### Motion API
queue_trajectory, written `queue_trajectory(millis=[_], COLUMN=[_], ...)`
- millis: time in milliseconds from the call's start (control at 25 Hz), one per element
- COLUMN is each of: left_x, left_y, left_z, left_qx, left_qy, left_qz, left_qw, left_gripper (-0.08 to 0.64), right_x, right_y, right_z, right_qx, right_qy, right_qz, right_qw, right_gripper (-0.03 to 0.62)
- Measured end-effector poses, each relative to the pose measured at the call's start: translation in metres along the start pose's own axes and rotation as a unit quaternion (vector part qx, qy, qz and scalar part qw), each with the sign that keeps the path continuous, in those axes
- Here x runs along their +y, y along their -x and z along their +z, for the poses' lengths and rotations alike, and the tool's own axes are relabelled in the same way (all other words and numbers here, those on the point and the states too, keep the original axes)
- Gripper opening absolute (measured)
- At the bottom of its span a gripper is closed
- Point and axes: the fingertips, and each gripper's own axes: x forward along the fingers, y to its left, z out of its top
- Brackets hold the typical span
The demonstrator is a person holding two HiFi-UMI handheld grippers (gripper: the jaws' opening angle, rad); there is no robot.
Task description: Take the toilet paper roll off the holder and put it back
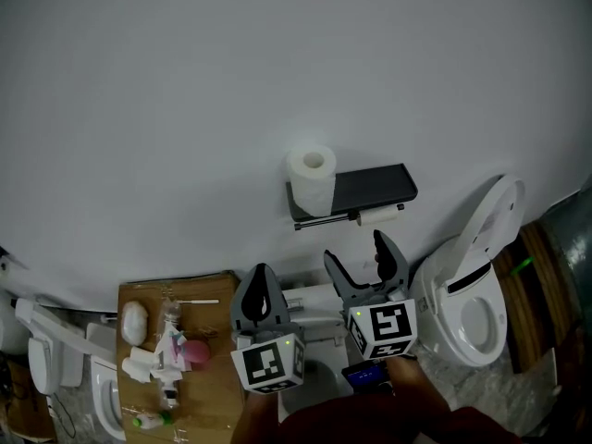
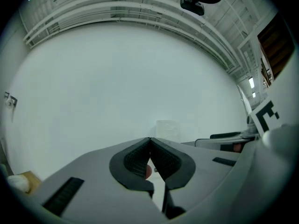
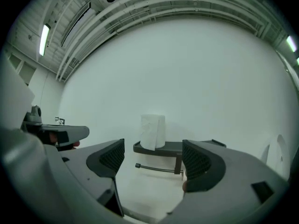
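Standing on end, the toilet paper roll (image 1: 312,178) sat at the left end of the wall holder's (image 1: 375,186) black shelf, with its long axis vertical and its core hole facing up. It looked white and thick. My left gripper (image 1: 262,277) was pressed together and empty. My right gripper (image 1: 356,253) was spread, holding nothing.

The toilet paper roll (image 1: 311,178) stands upright on the dark wall shelf's (image 1: 377,187) left end.
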Motion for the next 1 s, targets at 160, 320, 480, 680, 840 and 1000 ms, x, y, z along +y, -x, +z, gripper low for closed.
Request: queue_trajectory(millis=[160,320,480,680,840,1000], left_x=[-0.006,-0.011,-0.016,-0.016,-0.015,-0.016], left_y=[0.004,0.005,0.006,0.007,0.009,0.01], left_z=[-0.002,-0.007,-0.005,-0.004,-0.002,-0.002], left_qx=[0.001,0.007,0.007,0.004,0.003,0.001], left_qy=[-0.003,-0.003,-0.002,-0.003,0.0,-0.002], left_qz=[-0.006,-0.012,-0.016,-0.016,-0.013,-0.016], left_qw=[1.0,0.9999,0.9998,0.9999,0.9999,0.9999], left_gripper=[0.005,0.005,0.005,0.005,0.005,0.005], right_x=[-0.001,-0.002,-0.003,-0.004,-0.002,-0.006], right_y=[0.021,0.027,0.03,0.033,0.035,0.037], right_z=[-0.017,-0.022,-0.018,-0.018,-0.015,-0.012], right_qx=[0.011,0.016,0.011,0.009,0.007,0.0], right_qy=[-0.002,-0.004,-0.003,-0.003,-0.002,-0.006], right_qz=[-0.011,-0.011,-0.011,-0.015,-0.011,-0.024], right_qw=[1.0,1.0,1.0,1.0,1.0,1.0], right_gripper=[0.364,0.364,0.364,0.362,0.362,0.234])
